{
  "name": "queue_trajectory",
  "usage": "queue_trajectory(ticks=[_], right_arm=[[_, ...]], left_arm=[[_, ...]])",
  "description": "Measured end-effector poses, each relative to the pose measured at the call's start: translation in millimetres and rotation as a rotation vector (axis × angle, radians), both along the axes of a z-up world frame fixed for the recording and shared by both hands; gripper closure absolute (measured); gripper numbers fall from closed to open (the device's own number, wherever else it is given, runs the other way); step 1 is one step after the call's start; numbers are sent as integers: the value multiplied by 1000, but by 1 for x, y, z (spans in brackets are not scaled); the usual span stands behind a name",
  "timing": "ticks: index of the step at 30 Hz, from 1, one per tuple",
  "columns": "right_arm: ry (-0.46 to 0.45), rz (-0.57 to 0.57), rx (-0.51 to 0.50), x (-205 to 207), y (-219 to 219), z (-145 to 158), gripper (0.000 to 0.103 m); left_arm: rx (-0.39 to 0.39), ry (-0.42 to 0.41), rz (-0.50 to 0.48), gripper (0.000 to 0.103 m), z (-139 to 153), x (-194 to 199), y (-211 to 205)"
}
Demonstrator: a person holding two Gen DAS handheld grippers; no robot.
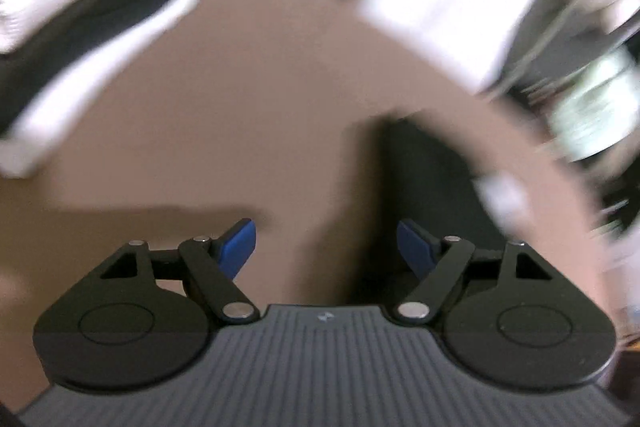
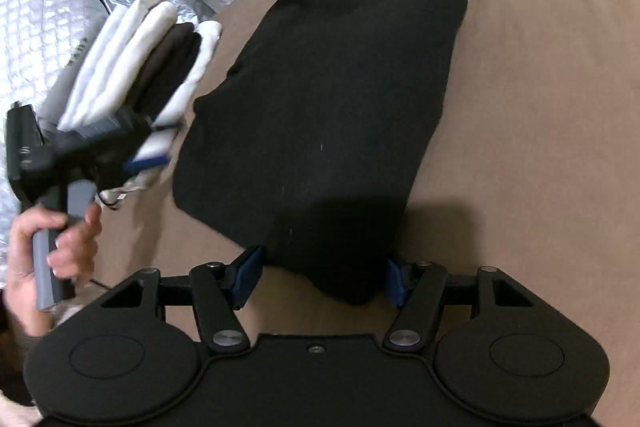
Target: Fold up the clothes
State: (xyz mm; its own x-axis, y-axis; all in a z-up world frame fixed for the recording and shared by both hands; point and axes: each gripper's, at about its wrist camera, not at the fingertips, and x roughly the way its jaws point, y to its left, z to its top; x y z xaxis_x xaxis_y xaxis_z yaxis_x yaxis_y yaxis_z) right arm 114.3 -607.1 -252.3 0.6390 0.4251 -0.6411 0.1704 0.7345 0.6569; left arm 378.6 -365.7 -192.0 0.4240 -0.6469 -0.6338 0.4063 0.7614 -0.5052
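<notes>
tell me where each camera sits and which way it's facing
Left wrist view: sits on the left hand-held gripper, looks forward and down over the brown table; blurred; its two blue-tipped fingers stand apart with nothing between.
Right wrist view: sits on the right hand-held gripper, looks down at the black garment; its open fingers flank the near edge, and the person's left hand holds the other gripper.
Shared: the brown table, the black garment and the stack of folded clothes.
</notes>
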Motion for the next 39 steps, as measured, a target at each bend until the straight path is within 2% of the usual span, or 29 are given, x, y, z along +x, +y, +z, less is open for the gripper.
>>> queue_trajectory(ticks=[2, 4, 6, 8, 9, 11, 16, 17, 19, 20, 21, 22, 24, 26, 29, 33, 37, 38, 39], right_arm=[[-10, -31, 51, -4, -8, -3, 36], [-40, -77, 70, -8, -14, -2, 36], [-70, -102, 74, -8, -21, -4, 36], [-85, -125, 91, -6, -22, -9, 36], [-90, -136, 107, -6, -22, -13, 36], [-100, -152, 125, -12, -19, -17, 37], [-118, -130, 187, -16, -11, -25, 36], [-126, -131, 198, -13, -13, -29, 36], [-144, -110, 220, -3, -16, -33, 40], [-153, -97, 230, 2, -18, -34, 61], [-169, -93, 233, 4, -19, -32, 68], [-188, -93, 234, 3, -19, -29, 71], [-249, -104, 268, 0, -21, -20, 73], [-314, -121, 341, -3, -26, -9, 74], [-342, -139, 377, 3, -30, 8, 74], [-346, -169, 437, 18, -30, 13, 74], [-355, -190, 466, 33, -25, 19, 74], [-350, -185, 467, 34, -25, 21, 74], [-342, -177, 469, 34, -24, 23, 74]], left_arm=[[-55, 4, -88, 23, -1, -4, -11], [-58, 105, -116, 23, -19, 4, -18], [29, 217, -82, 31, -44, 12, -26], [133, 301, -36, 35, -68, 18, -22], [110, 328, -17, 35, -72, 20, -16], [63, 351, 4, 37, -68, 23, -7], [125, 320, -18, 36, -70, 24, -9], [117, 321, -20, 36, -70, 26, -10], [77, 342, -17, 36, -72, 30, -5], [47, 366, -11, 35, -75, 31, 2], [18, 389, -5, 34, -77, 33, 9], [-12, 413, 1, 31, -80, 34, 16], [-74, 473, 17, 13, -87, 37, 26], [-127, 533, 39, 13, -93, 36, 32], [-177, 577, 70, 13, -92, 30, 36], [-312, 748, 67, 12, -101, 19, 29], [-387, 732, 59, 11, -93, 14, 23], [-388, 709, 71, 14, -91, 13, 23], [-370, 675, 91, 30, -89, 13, 24]])
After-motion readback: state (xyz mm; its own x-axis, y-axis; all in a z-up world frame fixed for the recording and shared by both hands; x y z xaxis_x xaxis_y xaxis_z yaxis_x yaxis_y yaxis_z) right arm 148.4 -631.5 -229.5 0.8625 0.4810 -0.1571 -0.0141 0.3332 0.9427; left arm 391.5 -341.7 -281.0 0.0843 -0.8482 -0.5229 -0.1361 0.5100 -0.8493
